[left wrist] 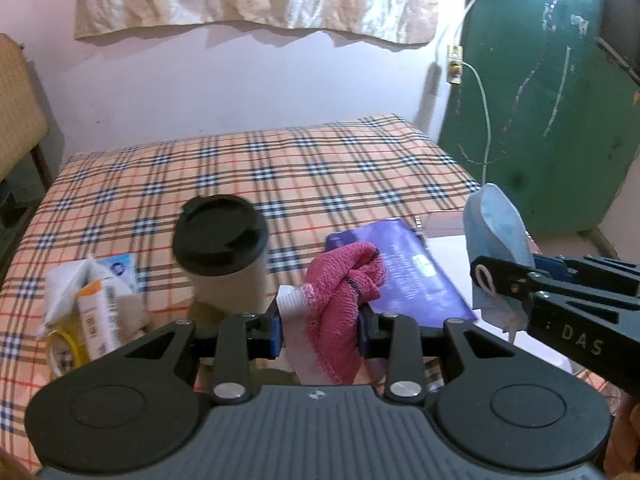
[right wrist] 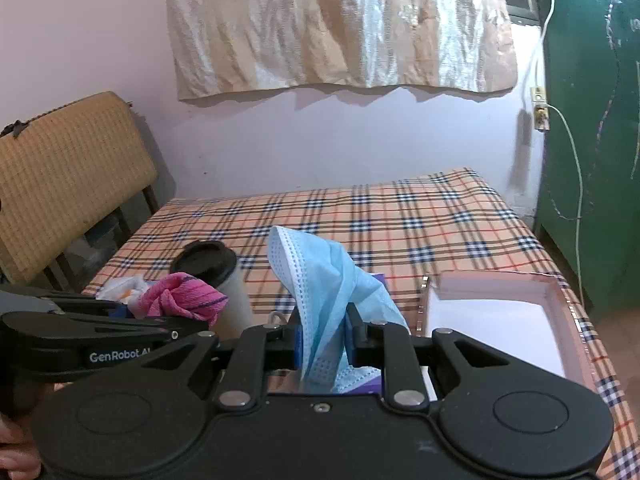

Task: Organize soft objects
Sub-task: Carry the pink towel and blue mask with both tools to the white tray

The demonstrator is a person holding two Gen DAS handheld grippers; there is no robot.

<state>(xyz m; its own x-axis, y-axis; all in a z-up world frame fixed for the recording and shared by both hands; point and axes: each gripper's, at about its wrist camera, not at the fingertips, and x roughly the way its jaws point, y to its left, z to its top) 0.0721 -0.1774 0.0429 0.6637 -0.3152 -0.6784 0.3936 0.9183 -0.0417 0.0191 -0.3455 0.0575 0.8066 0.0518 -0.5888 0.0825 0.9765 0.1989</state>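
Observation:
My left gripper [left wrist: 320, 328] is shut on a crumpled pink cloth [left wrist: 344, 280] with a white ribbed edge, held above the plaid-covered table [left wrist: 280, 168]. That pink cloth [right wrist: 184, 300] and the left gripper [right wrist: 132, 330] also show at the left of the right wrist view. A light blue face mask [right wrist: 324, 292] stands up between the pads of my right gripper [right wrist: 323, 346], which is shut on it. From the left wrist view the mask [left wrist: 496, 232] and the right gripper [left wrist: 504, 280] sit at the right edge. An open white box [right wrist: 500, 320] with a pink rim lies right of the mask.
A paper cup with a black lid [left wrist: 222, 248] stands left of the cloth. Small cartons and a tape roll [left wrist: 92, 304] crowd the table's near left. A purple packet [left wrist: 404, 272] lies under the cloth. A chair [right wrist: 68, 176] stands at the left, a green door [right wrist: 592, 160] at the right.

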